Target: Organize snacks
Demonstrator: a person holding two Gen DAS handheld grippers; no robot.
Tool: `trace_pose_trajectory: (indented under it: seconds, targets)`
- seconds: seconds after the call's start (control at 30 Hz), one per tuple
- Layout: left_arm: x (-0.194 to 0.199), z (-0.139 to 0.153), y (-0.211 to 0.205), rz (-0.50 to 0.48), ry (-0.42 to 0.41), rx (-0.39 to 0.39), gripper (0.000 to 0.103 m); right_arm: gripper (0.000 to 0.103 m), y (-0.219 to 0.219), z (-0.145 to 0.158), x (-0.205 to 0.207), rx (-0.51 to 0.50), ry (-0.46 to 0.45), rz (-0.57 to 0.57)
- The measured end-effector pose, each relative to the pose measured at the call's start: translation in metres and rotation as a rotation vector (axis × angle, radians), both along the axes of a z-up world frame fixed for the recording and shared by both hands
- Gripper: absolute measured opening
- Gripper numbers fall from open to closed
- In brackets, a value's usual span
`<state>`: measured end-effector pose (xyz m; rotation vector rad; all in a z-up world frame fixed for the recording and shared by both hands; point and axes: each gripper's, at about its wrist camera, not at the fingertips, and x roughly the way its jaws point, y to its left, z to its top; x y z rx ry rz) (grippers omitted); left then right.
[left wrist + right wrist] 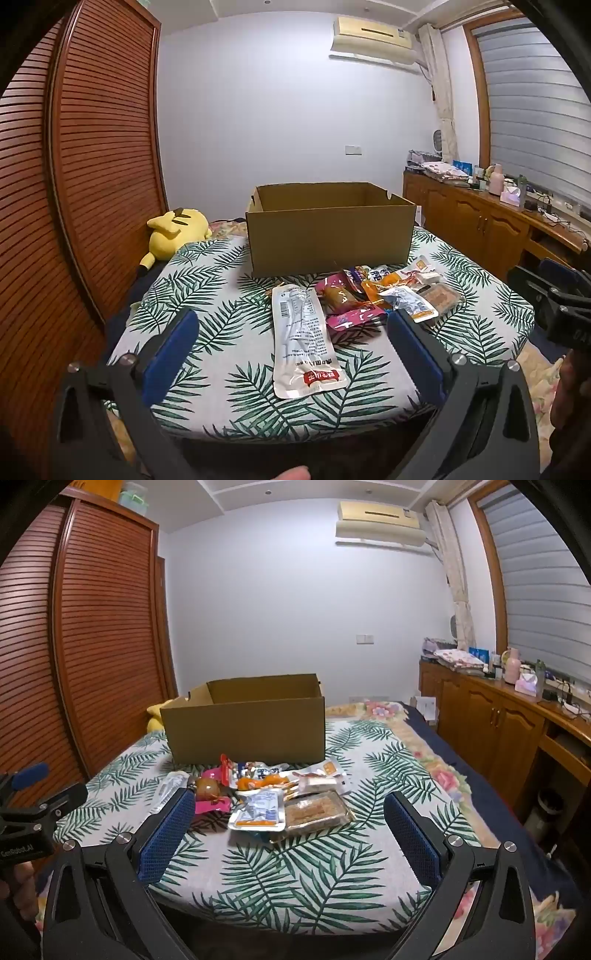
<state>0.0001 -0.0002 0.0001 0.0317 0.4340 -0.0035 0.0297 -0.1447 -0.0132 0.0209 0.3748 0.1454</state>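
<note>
Leaf-print white-and-green cloth (229, 306) covers the work surface; over its near edge hover the left gripper (291, 332) and right gripper (288, 823), both black-framed with blue pads spread wide, nothing between them. Long translucent white snack pouch (304, 338) lies just beyond the left gripper's fingertips, in front of the open brown cardboard box (328, 236), long axis running toward that box, so the left hand looks nearer. Mixed pile of coloured snack packets (266, 794) sits against the box's front, ahead of the right gripper.
</note>
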Motion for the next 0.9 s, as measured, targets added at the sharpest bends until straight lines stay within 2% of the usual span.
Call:
trace_pose_trajectory:
  seconds: [0.9]
  targets:
    - [-0.0022,0.0067,0.0018,0.002,-0.008,-0.008,0.103,0.103,0.0008,0.0007,-0.0011,-0.006,0.003,0.0]
